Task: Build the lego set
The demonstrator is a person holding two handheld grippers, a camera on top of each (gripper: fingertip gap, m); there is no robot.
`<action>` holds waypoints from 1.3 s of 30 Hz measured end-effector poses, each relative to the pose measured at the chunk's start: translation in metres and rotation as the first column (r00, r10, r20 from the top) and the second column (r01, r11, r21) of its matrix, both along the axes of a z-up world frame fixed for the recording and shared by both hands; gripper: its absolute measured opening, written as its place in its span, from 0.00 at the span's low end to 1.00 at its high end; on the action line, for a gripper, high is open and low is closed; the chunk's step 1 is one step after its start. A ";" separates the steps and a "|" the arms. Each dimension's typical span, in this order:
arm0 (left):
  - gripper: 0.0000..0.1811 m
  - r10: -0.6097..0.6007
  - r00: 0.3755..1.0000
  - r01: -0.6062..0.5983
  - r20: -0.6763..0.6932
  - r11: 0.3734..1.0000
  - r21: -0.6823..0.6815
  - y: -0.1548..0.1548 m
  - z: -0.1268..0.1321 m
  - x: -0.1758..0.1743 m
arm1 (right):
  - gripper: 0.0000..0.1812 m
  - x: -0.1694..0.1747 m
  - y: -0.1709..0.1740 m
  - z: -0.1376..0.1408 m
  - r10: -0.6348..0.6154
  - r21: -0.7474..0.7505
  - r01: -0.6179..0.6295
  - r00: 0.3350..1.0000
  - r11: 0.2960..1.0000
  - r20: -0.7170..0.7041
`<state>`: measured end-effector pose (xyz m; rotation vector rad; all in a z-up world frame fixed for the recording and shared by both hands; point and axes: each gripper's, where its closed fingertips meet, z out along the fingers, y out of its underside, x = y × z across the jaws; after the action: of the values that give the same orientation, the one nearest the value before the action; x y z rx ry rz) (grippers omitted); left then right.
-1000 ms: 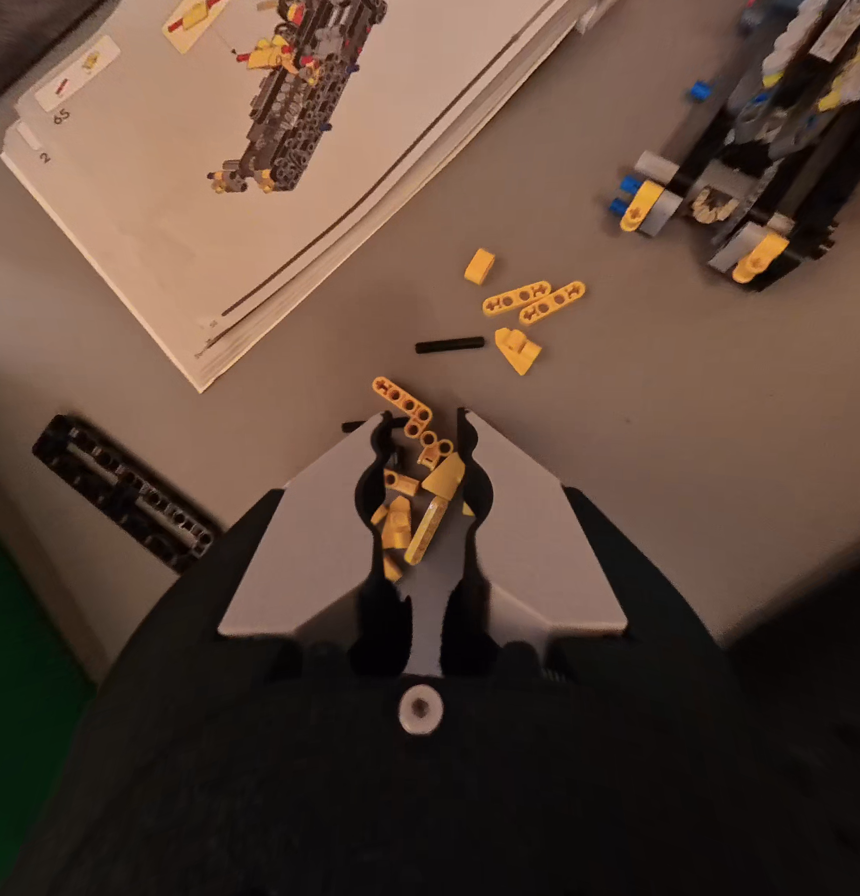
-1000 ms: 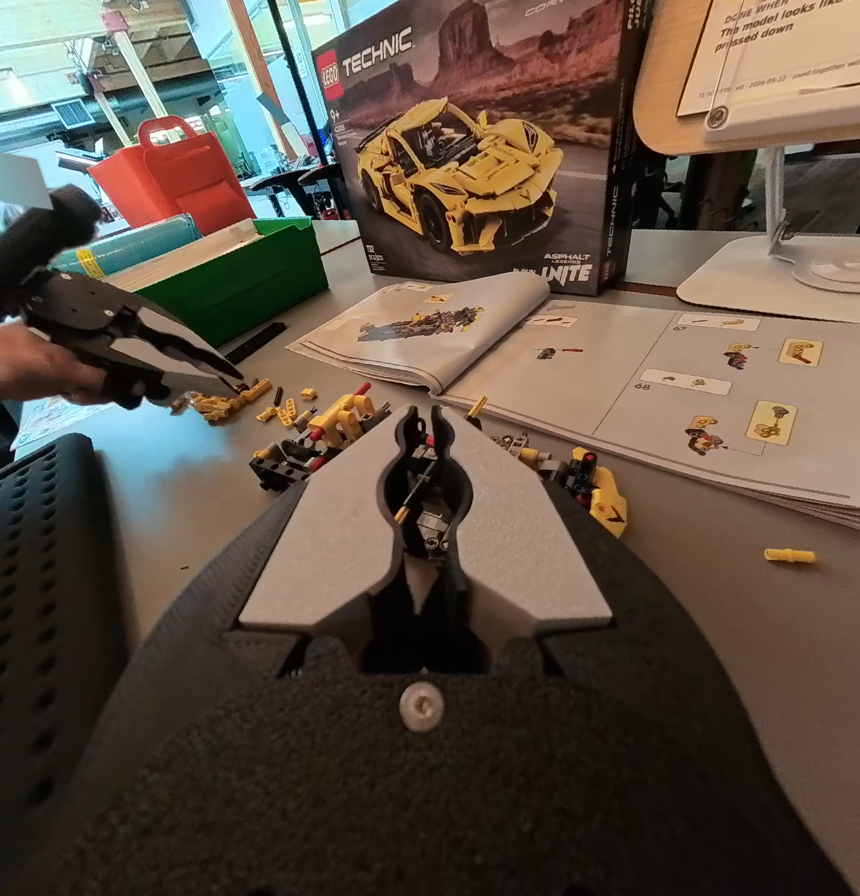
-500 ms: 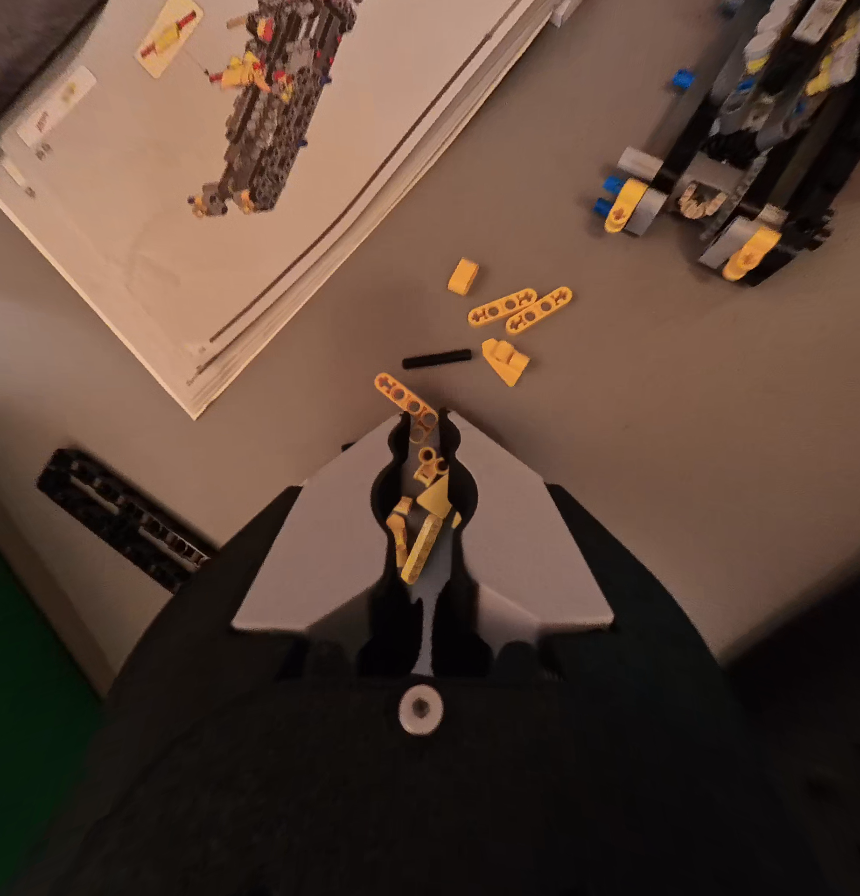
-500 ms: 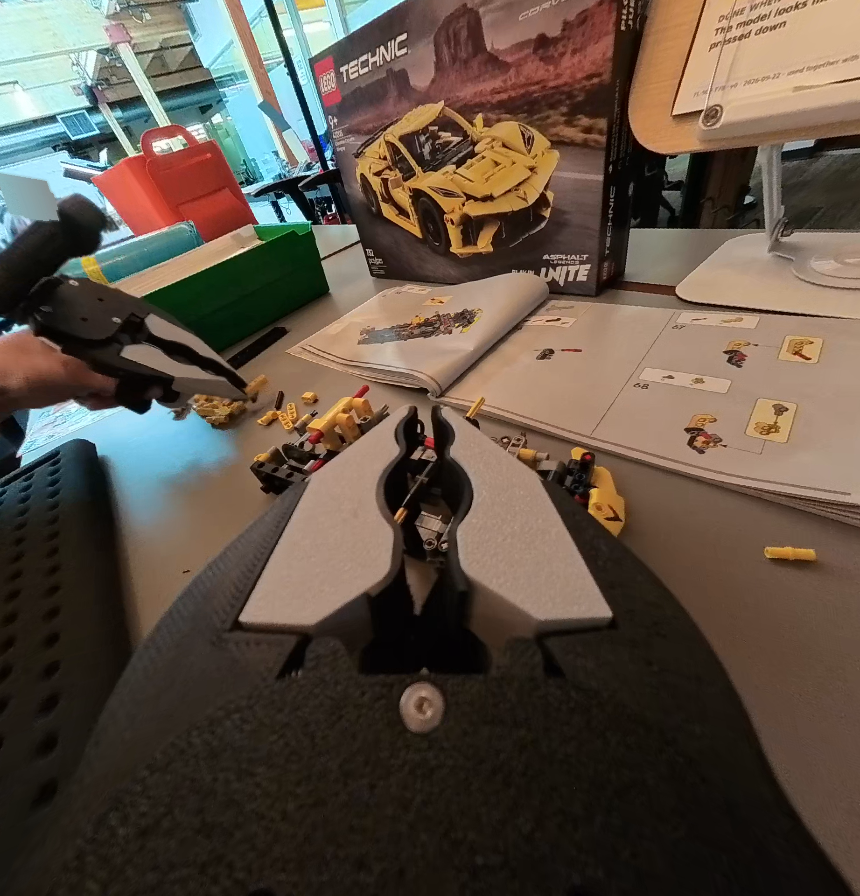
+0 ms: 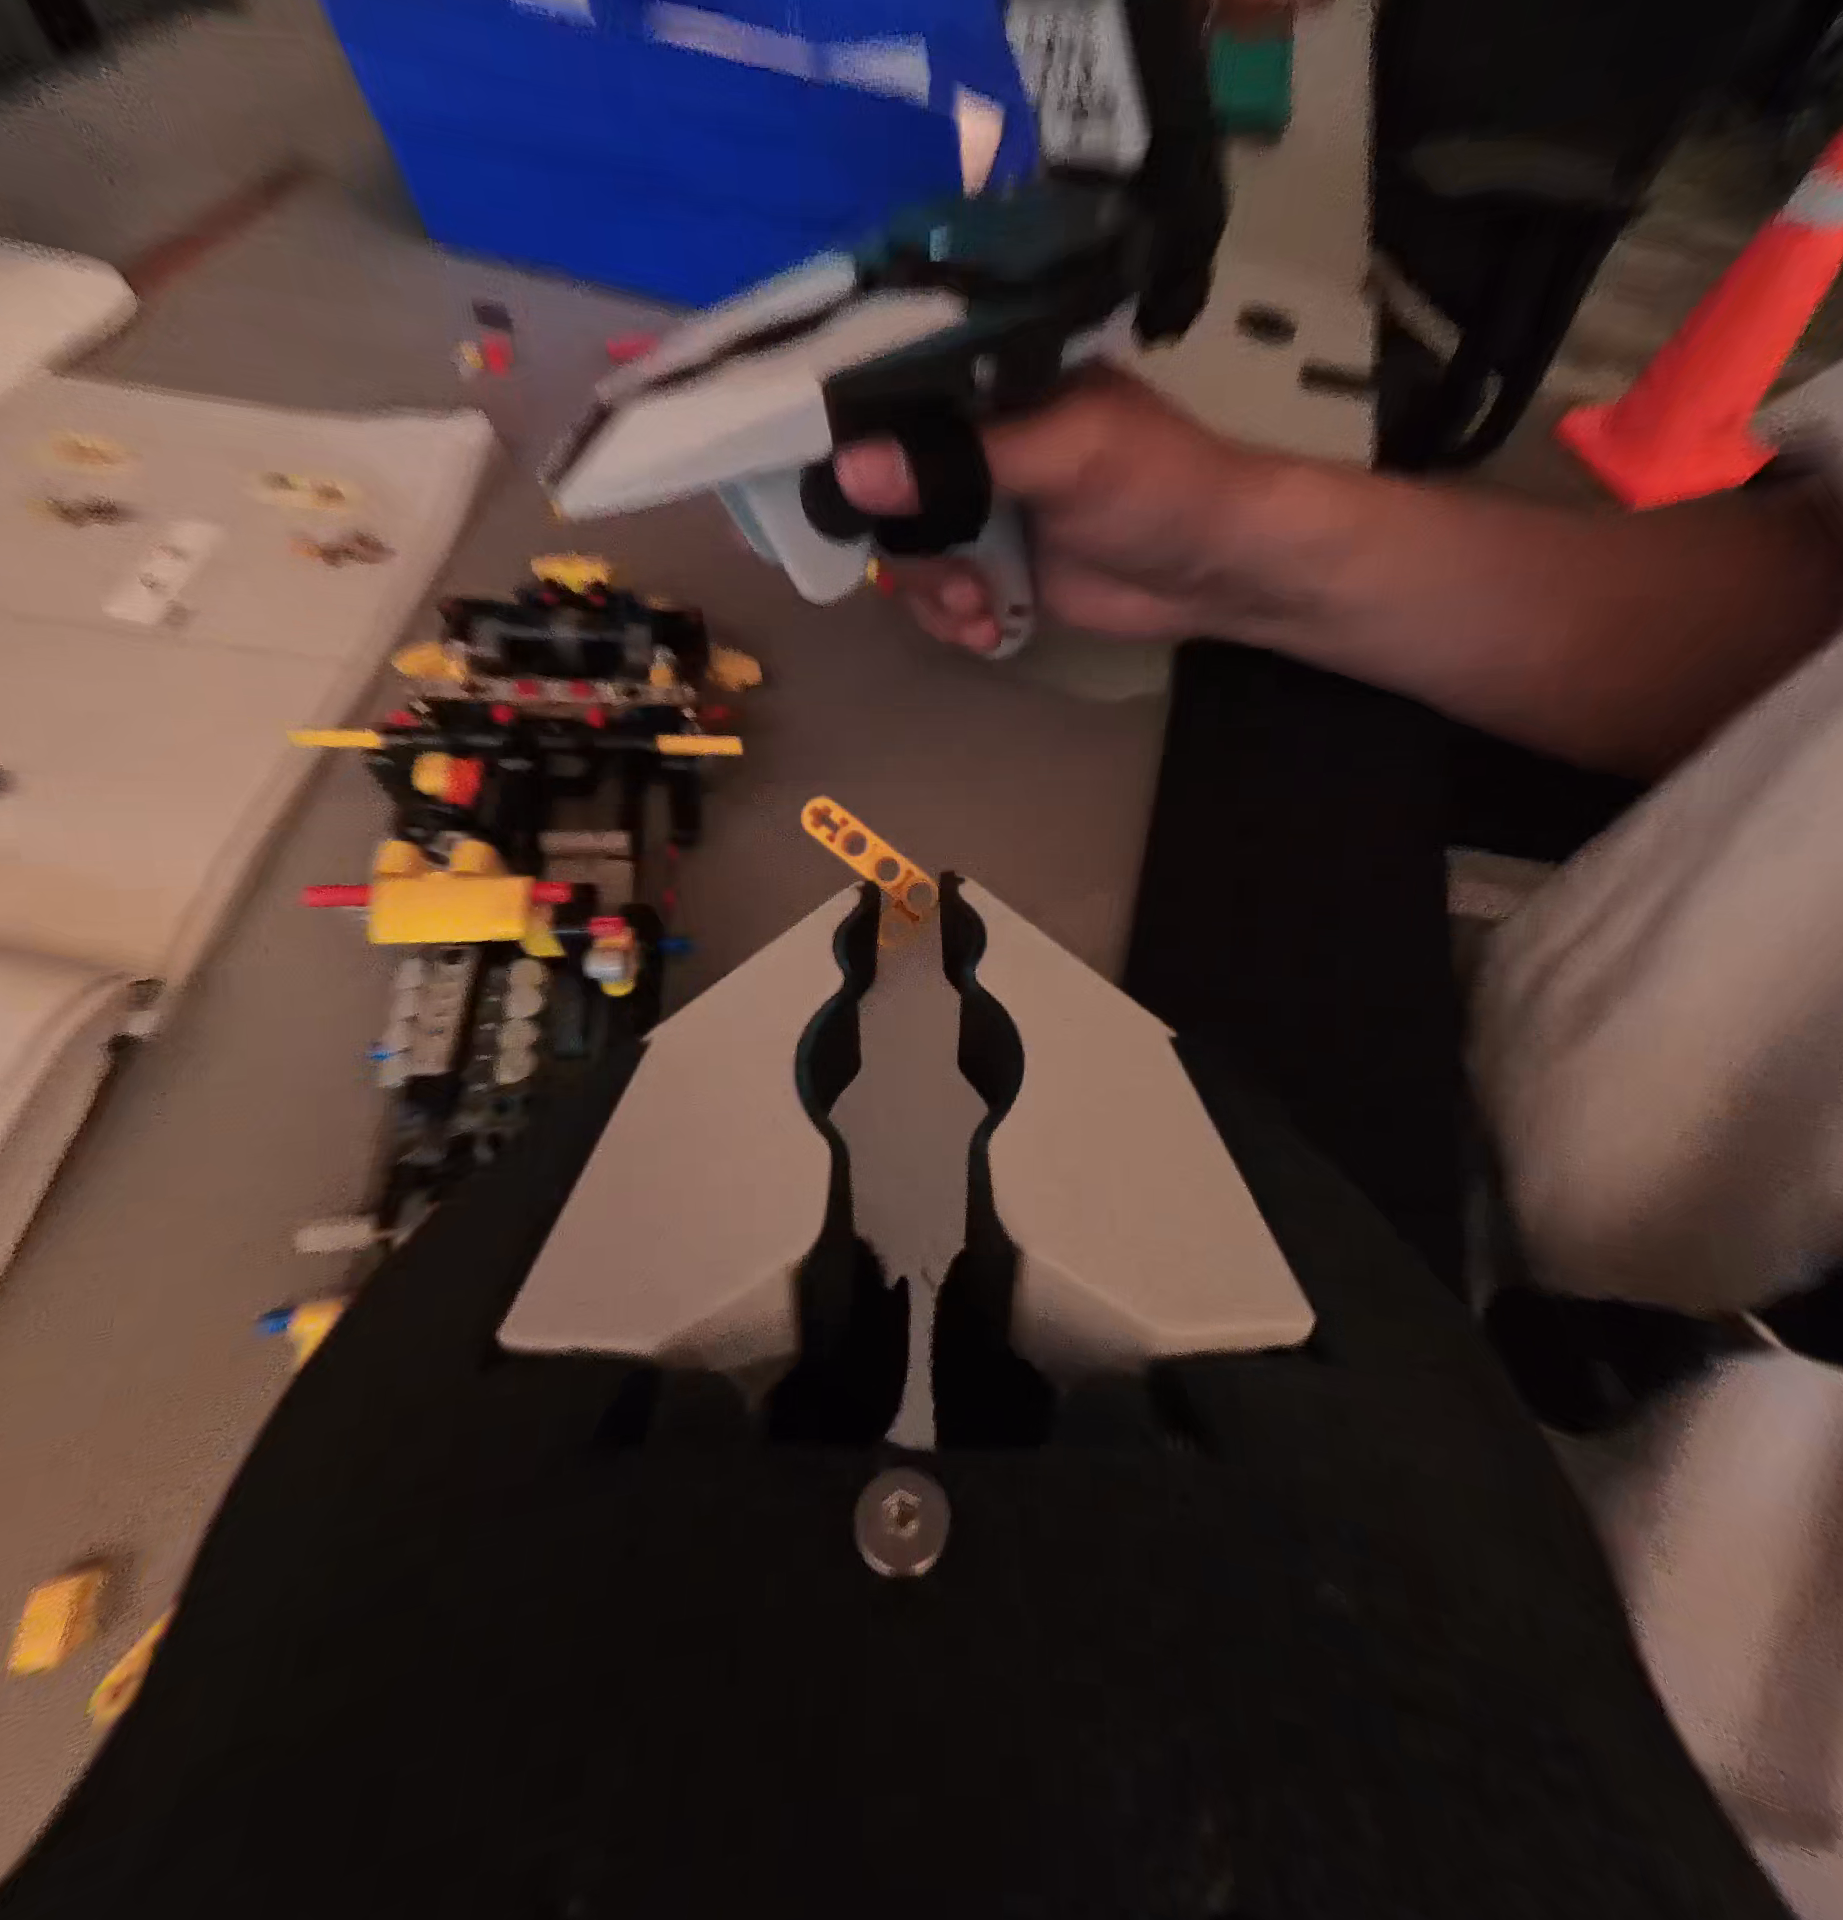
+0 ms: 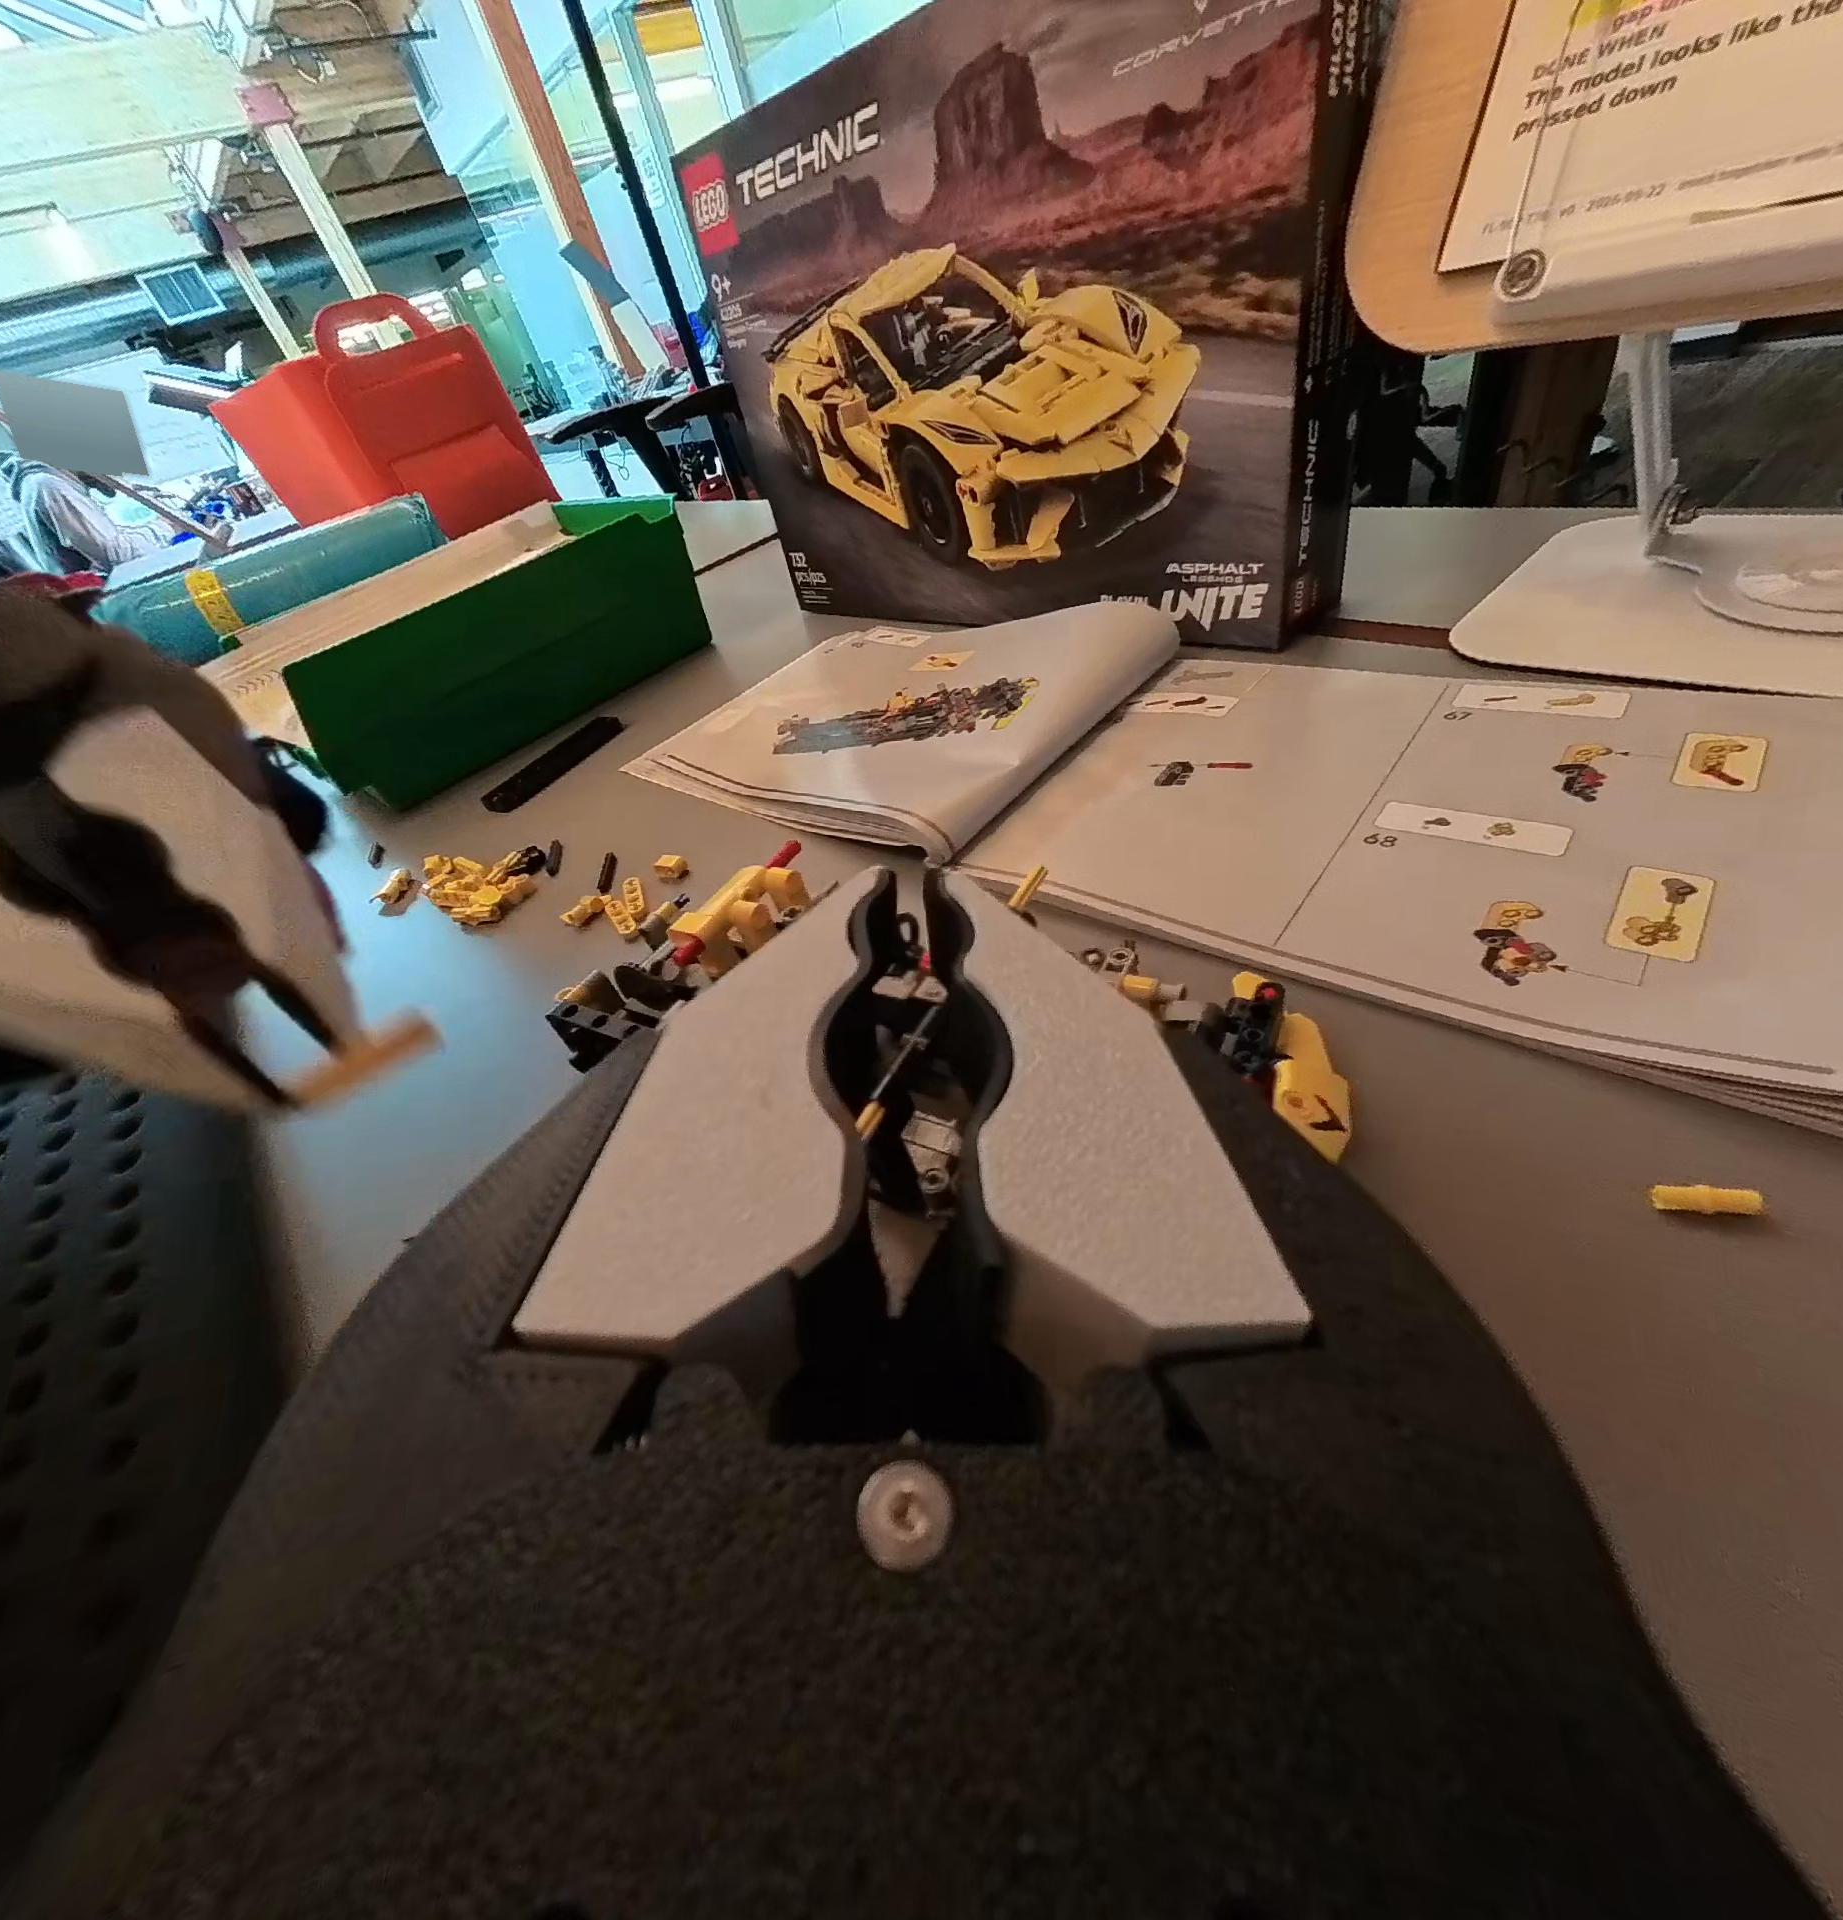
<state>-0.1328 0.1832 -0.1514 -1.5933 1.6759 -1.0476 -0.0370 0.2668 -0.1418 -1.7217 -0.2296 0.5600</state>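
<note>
— What had moved?
— Left tool point(image 5: 901, 891) had swung off the loose yellow pieces point(image 6: 477, 885), lifted clear of the desk point(image 6: 1519, 1351), clamped on a yellow holed beam point(image 5: 870, 857).
— And the big things?
— Instruction booklet point(image 6: 1260, 831) lay open; the half-built car point(image 5: 522, 831) stood beside it.
— The right tool point(image 6: 904, 883)?
— Tips nearly together over the car, gripping nothing I could see.

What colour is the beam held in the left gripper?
Yellow-orange beam, clearest in the left wrist view.
</note>
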 end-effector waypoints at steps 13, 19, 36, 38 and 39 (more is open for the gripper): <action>0.06 0.002 0.971 0.027 -0.238 0.993 0.119 -0.031 -0.082 0.061 | 0.02 -0.011 -0.007 0.005 0.039 0.015 -0.038 0.999 0.999 -0.030; 0.07 0.038 0.974 -0.007 -0.224 0.990 0.139 -0.025 -0.086 0.061 | 0.03 -0.014 -0.012 0.012 0.039 0.040 -0.037 0.998 0.998 -0.040; 0.18 0.100 0.929 -0.069 0.358 0.993 -0.098 0.048 0.027 0.002 | 0.08 0.178 -0.122 -0.067 -0.410 -0.277 0.513 0.840 0.813 0.354; 0.18 0.115 0.927 -0.079 0.358 0.991 -0.111 0.052 0.023 0.001 | 0.08 0.181 -0.112 -0.071 -0.403 -0.269 0.510 0.839 0.817 0.367; 0.18 0.116 0.926 -0.084 0.360 0.991 -0.102 0.053 0.024 0.001 | 0.08 0.181 -0.106 -0.072 -0.404 -0.273 0.508 0.842 0.817 0.357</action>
<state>-0.1322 0.2359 -0.1276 -1.4122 1.3021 -1.2866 0.1436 0.1607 -0.2133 -2.1245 0.1052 -0.0189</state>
